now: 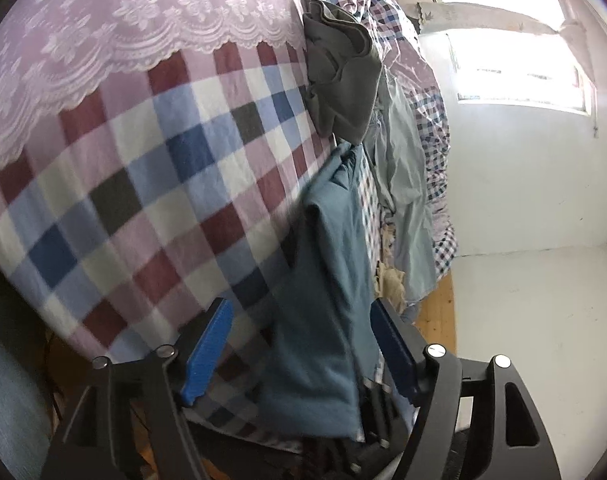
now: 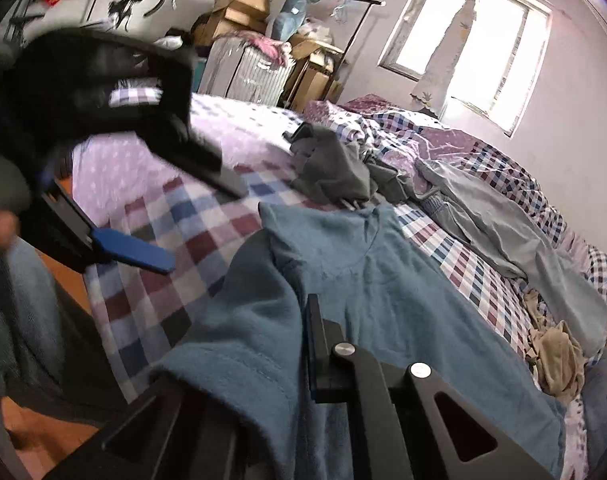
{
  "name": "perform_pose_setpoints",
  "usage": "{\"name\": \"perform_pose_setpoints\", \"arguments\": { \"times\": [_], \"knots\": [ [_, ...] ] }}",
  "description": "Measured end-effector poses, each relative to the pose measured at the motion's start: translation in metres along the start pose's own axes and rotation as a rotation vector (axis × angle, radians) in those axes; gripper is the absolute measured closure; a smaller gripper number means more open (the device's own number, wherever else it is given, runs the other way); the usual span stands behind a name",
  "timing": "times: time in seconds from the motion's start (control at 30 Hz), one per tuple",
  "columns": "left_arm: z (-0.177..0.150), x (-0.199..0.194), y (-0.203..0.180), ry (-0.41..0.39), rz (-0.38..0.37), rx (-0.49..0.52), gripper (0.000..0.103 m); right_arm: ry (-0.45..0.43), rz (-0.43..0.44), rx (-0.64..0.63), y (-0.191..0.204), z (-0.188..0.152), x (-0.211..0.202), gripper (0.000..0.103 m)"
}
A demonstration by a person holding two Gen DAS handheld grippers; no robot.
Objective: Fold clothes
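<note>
A teal fleece top [image 1: 323, 280] [image 2: 383, 288] lies spread on the checked bed cover [image 1: 143, 184] [image 2: 163, 280], with its near edge bunched up. My right gripper [image 2: 299, 312] is shut on that bunched edge. Fabric drapes over its left finger and hides it, so only the right finger [image 2: 317, 344] shows. My left gripper [image 1: 299, 308] is wide open. Its blue pads [image 1: 207, 352] stand either side of the top without clamping it. In the right wrist view the left gripper [image 2: 205, 230] hovers open above the bed, left of the top.
A dark grey garment [image 1: 339, 80] [image 2: 331, 168], a pale grey-green one [image 1: 403, 184] [image 2: 503, 232] and a beige one [image 2: 559, 356] lie beyond the top. A lace cover [image 1: 123, 20] drapes the bed's far part. Boxes and a suitcase [image 2: 247, 68] stand behind. Wooden floor [image 1: 439, 312] borders the bed.
</note>
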State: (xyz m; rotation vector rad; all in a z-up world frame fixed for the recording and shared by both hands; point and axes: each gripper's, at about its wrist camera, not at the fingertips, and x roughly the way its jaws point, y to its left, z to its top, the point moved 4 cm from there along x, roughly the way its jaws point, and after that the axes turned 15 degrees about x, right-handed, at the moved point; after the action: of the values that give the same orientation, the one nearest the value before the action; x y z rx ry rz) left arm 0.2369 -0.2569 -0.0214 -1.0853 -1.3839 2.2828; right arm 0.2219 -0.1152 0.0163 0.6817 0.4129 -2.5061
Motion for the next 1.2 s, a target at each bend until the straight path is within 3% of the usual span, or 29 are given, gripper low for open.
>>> {"name": "perform_pose_setpoints", "arguments": {
  "times": [0.13, 0.23, 0.33, 0.6, 1.07, 1.13, 1.2],
  "knots": [
    [0.019, 0.020, -0.010, 0.042, -0.008, 0.066, 0.027, -0.019, 0.018, 0.031, -0.006, 0.008, -0.010, 0.100],
    [0.041, 0.031, -0.023, 0.040, -0.061, 0.127, 0.027, -0.026, 0.031, 0.051, -0.009, 0.010, -0.017, 0.100],
    [0.058, 0.053, -0.031, 0.117, -0.131, 0.163, 0.027, -0.030, 0.040, 0.068, -0.011, 0.014, -0.020, 0.100],
    [0.093, 0.116, -0.041, 0.278, -0.071, 0.295, 0.027, -0.043, 0.053, 0.108, -0.021, 0.017, -0.031, 0.100],
    [0.156, 0.187, -0.064, 0.322, -0.062, 0.479, 0.031, -0.063, 0.095, 0.205, -0.051, 0.026, -0.052, 0.100],
    [0.159, 0.193, -0.064, 0.326, -0.055, 0.480, 0.039, -0.065, 0.096, 0.204, -0.052, 0.027, -0.055, 0.100],
    [0.161, 0.199, -0.063, 0.330, -0.048, 0.480, 0.071, -0.062, 0.097, 0.202, -0.052, 0.026, -0.055, 0.100]
  ]
}}
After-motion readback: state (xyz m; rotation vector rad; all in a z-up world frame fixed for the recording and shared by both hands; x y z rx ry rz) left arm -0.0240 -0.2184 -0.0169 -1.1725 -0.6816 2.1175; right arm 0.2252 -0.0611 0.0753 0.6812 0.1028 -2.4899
